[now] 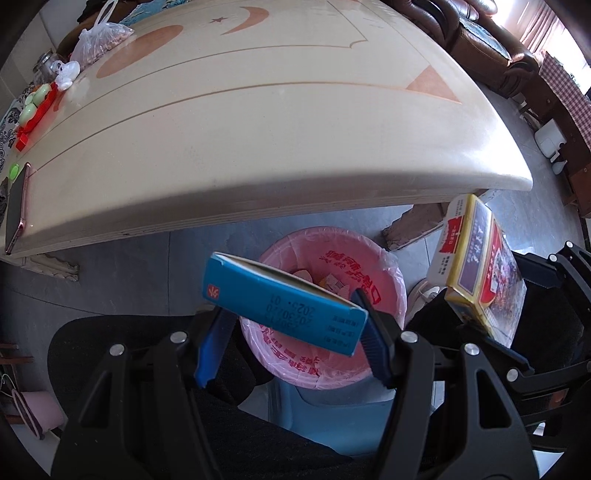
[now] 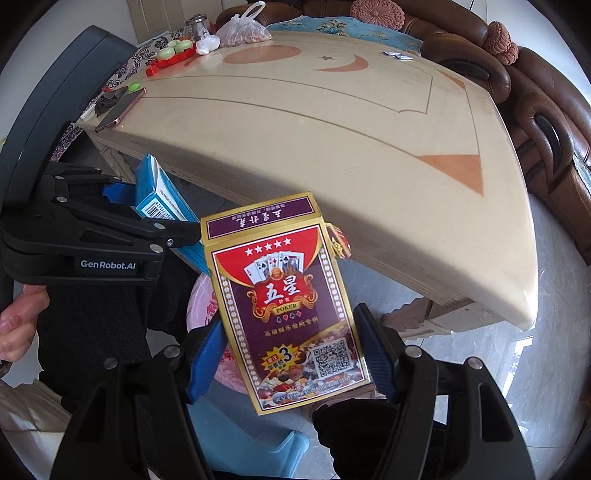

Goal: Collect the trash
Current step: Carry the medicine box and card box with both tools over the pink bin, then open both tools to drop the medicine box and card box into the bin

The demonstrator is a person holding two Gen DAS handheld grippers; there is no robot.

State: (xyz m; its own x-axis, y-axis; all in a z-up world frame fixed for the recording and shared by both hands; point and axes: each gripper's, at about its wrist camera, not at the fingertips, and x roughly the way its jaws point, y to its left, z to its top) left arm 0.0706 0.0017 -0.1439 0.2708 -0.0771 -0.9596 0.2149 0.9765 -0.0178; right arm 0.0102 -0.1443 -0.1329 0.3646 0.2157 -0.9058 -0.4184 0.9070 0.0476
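Left gripper (image 1: 291, 332) clamped on a blue box (image 1: 284, 306), blue pads on both its ends, box tilted, far end higher. It sits above the pink-lined bin (image 1: 332, 369); the box hides much of the bin mouth, and the scraps inside can't be identified.

Right gripper (image 2: 291, 354) closed on a playing-card box (image 2: 291, 314), pads on its two long edges, top flap open. From the left camera the card box (image 1: 480, 273) shows beside the bin, near the table (image 1: 258, 129) edge. In the right camera the bin (image 2: 201, 306) is mostly covered by the card box.

Phone (image 1: 16, 206) at the table's corner, cut off by the frame. Plastic bag (image 2: 242, 29) at the far end, contents unclear.
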